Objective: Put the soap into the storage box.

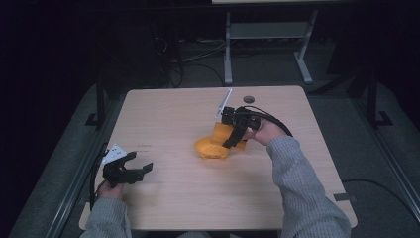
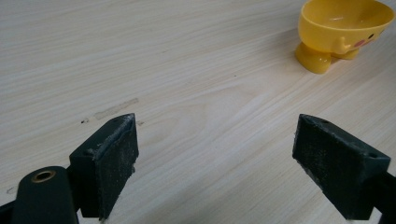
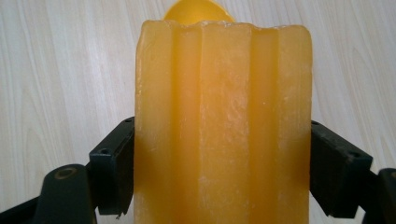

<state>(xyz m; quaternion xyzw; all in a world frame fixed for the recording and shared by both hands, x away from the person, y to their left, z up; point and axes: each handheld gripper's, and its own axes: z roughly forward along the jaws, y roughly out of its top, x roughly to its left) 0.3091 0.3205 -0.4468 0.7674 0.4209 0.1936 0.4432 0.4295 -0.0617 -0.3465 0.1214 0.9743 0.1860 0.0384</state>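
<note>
Readable text: none was found in any view.
Yellow bowl (image 2: 343, 29): carried a printed face design with a pink cheek mark; no letters or numbers.
Orange block (image 3: 223, 126): plain ribbed surface, no label.
Table (image 1: 168, 119): bare wood grain, no markings that could be read.

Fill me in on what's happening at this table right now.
A person works at a wooden table with a gripper in each hand. The right gripper is shut on an orange ribbed block, jaws pressing its two sides, and holds it right at a yellow bowl near the table's middle. The left gripper sits near the table's left edge, jaws wide apart with nothing between them, facing the bowl from a distance.
</note>
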